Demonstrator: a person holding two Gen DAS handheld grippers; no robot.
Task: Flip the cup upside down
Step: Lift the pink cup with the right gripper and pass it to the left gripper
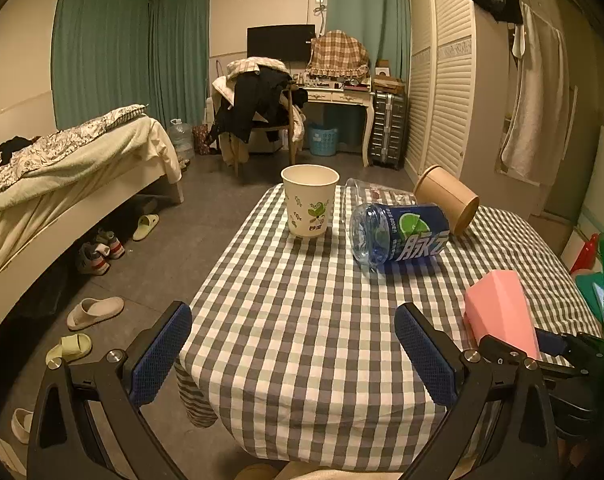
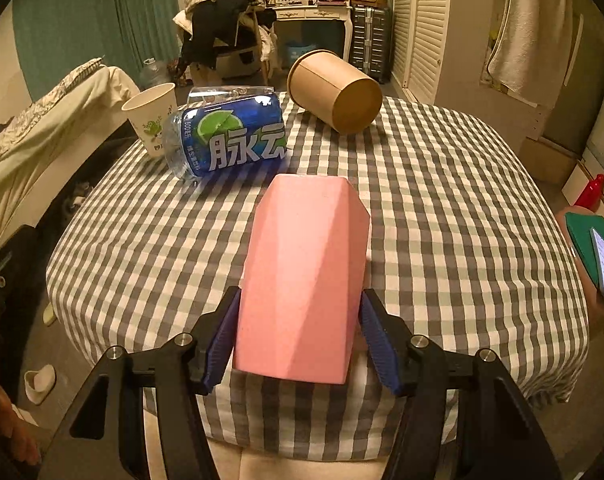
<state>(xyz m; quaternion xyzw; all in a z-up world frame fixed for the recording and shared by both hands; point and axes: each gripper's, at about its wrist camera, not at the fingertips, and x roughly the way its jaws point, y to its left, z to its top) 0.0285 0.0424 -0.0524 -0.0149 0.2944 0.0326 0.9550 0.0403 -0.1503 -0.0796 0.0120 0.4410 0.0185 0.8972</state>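
A pink faceted cup (image 2: pixel 306 276) sits between the blue fingers (image 2: pixel 221 344) of my right gripper (image 2: pixel 302 344), which is shut on it near the table's front edge. Its narrower end points away from me. The cup also shows in the left wrist view (image 1: pixel 500 312) at the right, with the right gripper's black frame below it. My left gripper (image 1: pixel 293 348) is open and empty over the front left part of the checked tablecloth (image 1: pixel 302 304).
A white paper cup (image 1: pixel 310 206) stands upright at the far left of the table. A blue-labelled bottle (image 1: pixel 402 236) lies on its side beside it. A brown paper cup (image 1: pixel 448 200) lies tipped at the far right. A bed (image 1: pixel 61 184) is at the left; slippers lie on the floor.
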